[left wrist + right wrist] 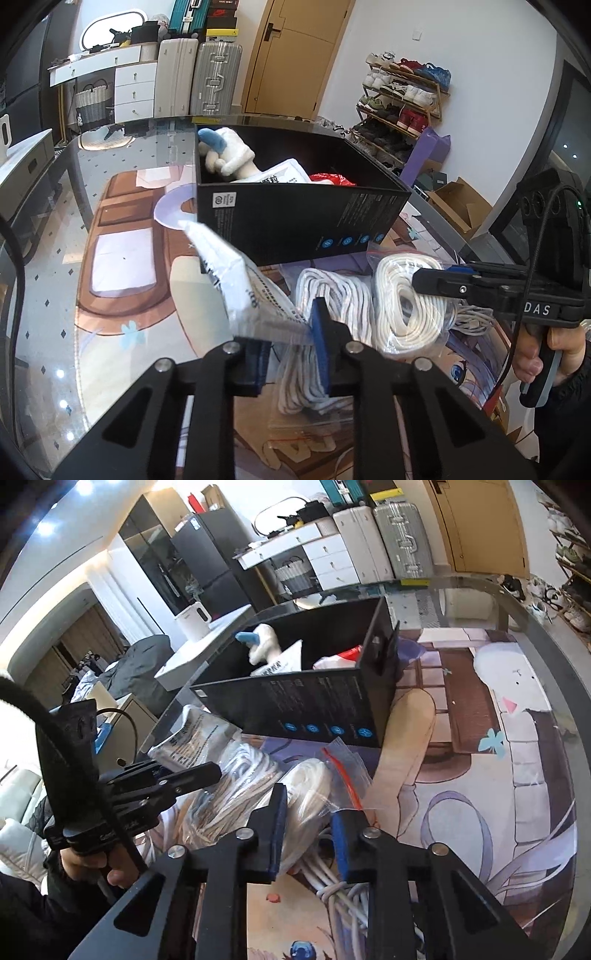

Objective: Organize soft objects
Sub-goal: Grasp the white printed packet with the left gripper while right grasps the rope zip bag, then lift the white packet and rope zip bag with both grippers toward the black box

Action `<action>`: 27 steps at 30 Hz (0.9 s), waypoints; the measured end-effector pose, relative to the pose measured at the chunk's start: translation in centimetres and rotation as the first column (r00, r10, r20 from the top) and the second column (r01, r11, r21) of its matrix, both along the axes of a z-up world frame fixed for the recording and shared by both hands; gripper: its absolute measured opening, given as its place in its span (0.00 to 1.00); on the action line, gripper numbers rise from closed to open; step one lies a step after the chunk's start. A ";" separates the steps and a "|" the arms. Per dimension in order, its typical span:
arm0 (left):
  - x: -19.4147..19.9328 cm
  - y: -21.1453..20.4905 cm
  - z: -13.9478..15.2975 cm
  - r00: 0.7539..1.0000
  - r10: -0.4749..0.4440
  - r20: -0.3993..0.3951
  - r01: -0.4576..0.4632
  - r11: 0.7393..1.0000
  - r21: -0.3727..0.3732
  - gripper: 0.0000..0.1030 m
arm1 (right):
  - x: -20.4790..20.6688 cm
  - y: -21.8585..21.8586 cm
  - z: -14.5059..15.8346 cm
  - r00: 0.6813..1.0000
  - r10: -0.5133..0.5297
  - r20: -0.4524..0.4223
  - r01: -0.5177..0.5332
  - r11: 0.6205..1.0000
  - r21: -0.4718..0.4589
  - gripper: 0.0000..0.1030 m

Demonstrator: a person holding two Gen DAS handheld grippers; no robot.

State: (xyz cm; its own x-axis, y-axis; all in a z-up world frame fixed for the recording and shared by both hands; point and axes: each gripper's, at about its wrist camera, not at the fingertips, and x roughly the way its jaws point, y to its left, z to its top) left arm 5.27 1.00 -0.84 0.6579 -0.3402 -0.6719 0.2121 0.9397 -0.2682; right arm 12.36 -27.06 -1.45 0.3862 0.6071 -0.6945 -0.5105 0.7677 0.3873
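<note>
The black box (295, 218) hides the lower parts of the plush toy (225, 155), white packet (284, 173) and red item (332, 180) inside it. Printed text on the held packet (236, 280) is blurred. Both gripper bodies run off the bottom edge

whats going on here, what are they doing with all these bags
A person is packing soft items into a black box on the table. The left gripper is pinching a white printed packet and holding it just in front of the box. The right gripper is open around a clear bag of coiled white rope. A white plush toy and other packets already sit inside.
</note>
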 end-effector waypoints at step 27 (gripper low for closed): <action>-2.4 1.6 2.7 0.993 0.062 0.096 -0.062 0.998 -0.004 0.03 | -3.2 0.3 4.0 0.987 0.055 0.148 -0.059 0.998 0.019 0.11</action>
